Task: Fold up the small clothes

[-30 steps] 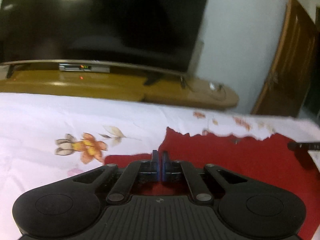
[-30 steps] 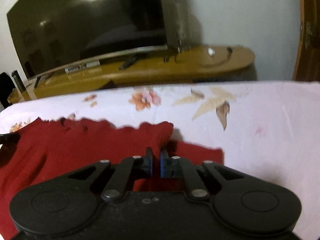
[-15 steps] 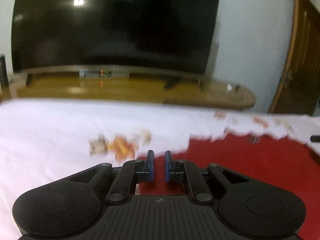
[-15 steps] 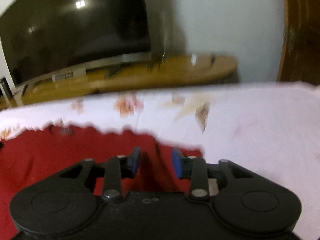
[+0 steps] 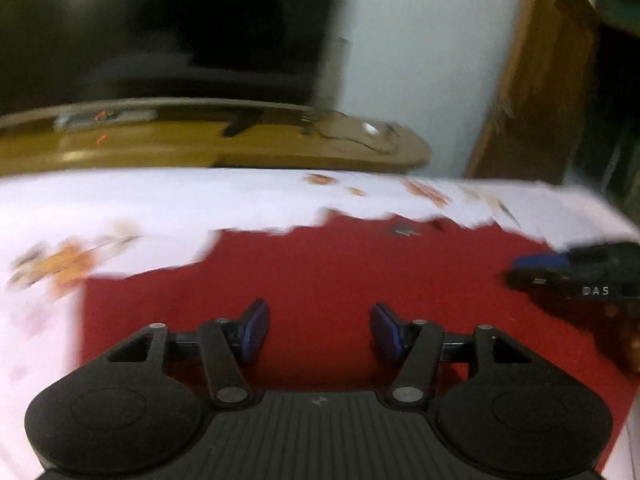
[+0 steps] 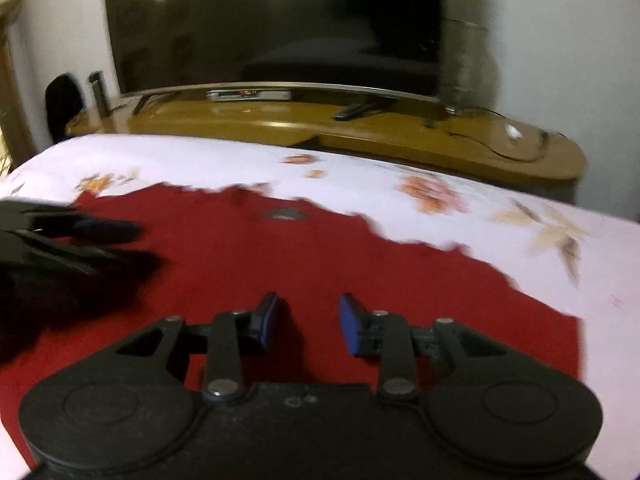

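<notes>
Hovering over the red garment (image 5: 320, 276), both grippers are pointing down at it w/ nothing between their jaws. Left gripper (image 5: 318, 330) is standing released, jaws having just been opening wide; right gripper (image 6: 308, 322) is also standing released, jaws parted less. Garment is lying flat on a white floral sheet (image 6: 460, 184), spreading past both grippers. Beyond the garment, a wooden TV stand (image 6: 360, 128) is carrying a dark TV (image 6: 272, 24).
</notes>
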`<state>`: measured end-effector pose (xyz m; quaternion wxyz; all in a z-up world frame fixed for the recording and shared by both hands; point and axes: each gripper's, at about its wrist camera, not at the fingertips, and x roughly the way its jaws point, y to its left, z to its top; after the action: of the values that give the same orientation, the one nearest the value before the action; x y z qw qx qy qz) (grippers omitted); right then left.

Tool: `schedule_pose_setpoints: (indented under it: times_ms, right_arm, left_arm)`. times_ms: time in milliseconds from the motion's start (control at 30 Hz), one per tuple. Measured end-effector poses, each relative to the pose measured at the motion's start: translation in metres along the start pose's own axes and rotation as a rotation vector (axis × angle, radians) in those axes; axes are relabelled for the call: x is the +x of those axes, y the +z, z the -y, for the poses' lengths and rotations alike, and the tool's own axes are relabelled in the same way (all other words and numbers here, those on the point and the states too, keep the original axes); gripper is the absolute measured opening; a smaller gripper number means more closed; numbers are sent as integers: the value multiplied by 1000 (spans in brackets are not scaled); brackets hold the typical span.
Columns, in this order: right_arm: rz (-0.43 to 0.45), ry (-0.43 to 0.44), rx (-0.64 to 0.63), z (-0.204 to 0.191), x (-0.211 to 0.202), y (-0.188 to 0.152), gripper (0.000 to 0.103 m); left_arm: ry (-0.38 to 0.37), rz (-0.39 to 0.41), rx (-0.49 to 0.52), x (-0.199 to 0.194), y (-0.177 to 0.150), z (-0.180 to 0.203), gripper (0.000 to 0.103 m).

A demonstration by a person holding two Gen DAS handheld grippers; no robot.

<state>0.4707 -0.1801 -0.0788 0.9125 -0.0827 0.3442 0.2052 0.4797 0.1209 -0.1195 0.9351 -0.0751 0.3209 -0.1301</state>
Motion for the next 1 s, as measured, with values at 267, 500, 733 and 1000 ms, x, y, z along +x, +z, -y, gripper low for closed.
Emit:
schedule_pose_setpoints:
  times_ms: [267, 500, 733, 1000]
  right_arm:
    - [-8, -132, 121, 61, -30, -13, 31]
    - [43, 103, 30, -23, -57, -17, 32]
    - [-14, 36, 26, -21, -52, -42, 33]
    - [-31, -81, 117, 37, -100, -66, 33]
  left_arm:
    - [80, 7, 44, -25, -1, -9, 44]
    - [-47, 32, 101, -44, -12, 76, 49]
    - [-5, -23, 54, -47, -42, 52, 49]
    - [118, 3, 27, -94, -47, 47, 49]
